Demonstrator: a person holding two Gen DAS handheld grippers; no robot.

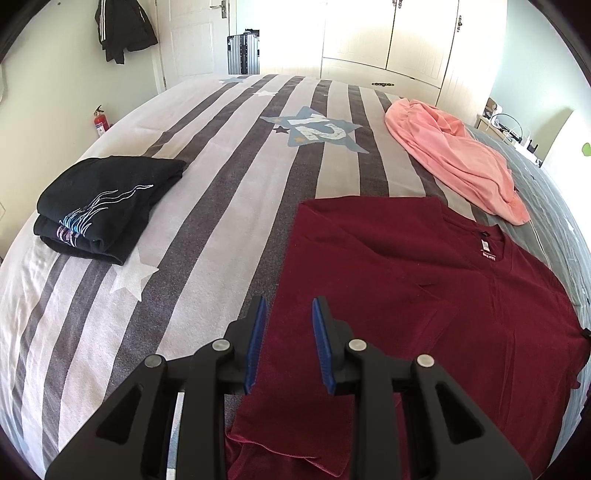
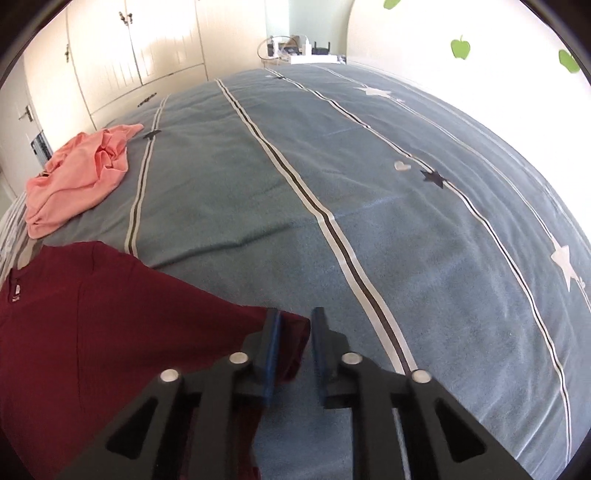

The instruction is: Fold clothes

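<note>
Home bedroom, striped bed, wardrobe doors (jacket hung on wall)

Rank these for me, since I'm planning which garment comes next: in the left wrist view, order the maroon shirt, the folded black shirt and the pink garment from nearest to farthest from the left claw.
1. Maroon shirt: directly under the open left claw, spread flat.
2. Folded black shirt: off to the left, on the striped bedcover.
3. Pink garment: far right, crumpled beyond the maroon shirt's collar.

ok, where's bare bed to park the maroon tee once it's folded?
Free: the striped strip between the black folded stack and the maroon tee, and the blue-grey cover right of the tee. Crowded: the pink garment lies just beyond the tee's collar.
</note>
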